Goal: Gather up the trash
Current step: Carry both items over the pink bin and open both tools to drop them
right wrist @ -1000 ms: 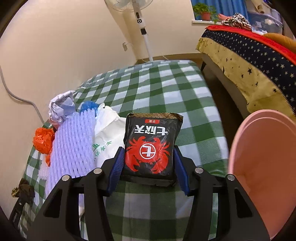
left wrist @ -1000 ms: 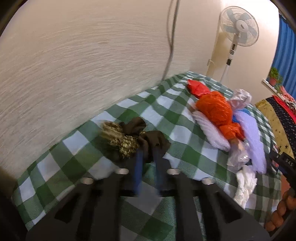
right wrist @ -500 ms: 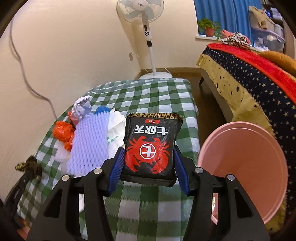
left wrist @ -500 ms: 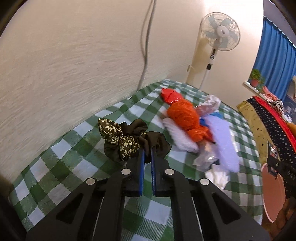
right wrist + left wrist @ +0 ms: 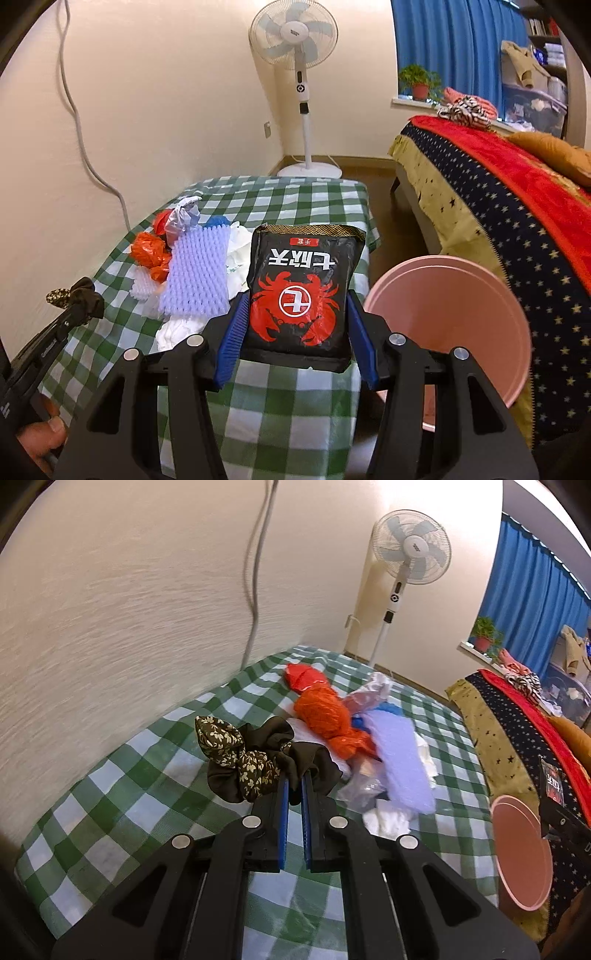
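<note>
My left gripper [image 5: 294,780] is shut on a dark brown scrunchie with a floral bow [image 5: 255,760] and holds it above the green checked table [image 5: 122,797]. It also shows in the right wrist view [image 5: 75,297]. My right gripper [image 5: 297,295] is shut on a black snack packet with a red crab [image 5: 301,291], held up left of the pink bin [image 5: 454,317]. A trash pile lies on the table: orange plastic bag [image 5: 325,716], purple foam net [image 5: 400,760], white tissue [image 5: 388,818], clear plastic [image 5: 369,690].
The pink bin [image 5: 522,853] stands on the floor between the table and a bed with a starry cover [image 5: 517,206]. A standing fan [image 5: 295,44] is in the far corner. A grey cable [image 5: 258,565] hangs down the wall.
My left gripper closed on the scrunchie and lifted it off the table. My right gripper rose and drew back with the packet, bringing the pink bin further into view.
</note>
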{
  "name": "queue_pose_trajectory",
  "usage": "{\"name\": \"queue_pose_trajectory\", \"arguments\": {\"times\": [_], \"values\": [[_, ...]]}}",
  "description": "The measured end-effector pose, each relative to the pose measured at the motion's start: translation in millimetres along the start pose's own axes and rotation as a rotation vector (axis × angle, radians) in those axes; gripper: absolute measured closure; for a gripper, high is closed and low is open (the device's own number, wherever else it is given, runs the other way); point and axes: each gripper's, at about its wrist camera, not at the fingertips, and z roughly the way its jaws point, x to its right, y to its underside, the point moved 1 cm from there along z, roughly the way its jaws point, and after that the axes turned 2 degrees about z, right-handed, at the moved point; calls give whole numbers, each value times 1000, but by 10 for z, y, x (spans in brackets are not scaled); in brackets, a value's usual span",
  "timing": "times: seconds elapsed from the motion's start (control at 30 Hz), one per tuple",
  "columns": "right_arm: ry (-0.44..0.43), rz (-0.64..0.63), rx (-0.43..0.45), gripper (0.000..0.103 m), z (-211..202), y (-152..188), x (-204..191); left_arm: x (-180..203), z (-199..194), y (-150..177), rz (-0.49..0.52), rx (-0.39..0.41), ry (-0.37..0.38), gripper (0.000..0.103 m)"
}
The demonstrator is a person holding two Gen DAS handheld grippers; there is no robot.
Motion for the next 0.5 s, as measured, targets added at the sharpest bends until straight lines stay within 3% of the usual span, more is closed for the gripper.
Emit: {"name": "queue_pose_trajectory", "arguments": {"times": [0.5], "values": [[74, 20, 93, 50, -584, -286, 567, 295, -249, 58, 73, 30, 76, 97]]}}
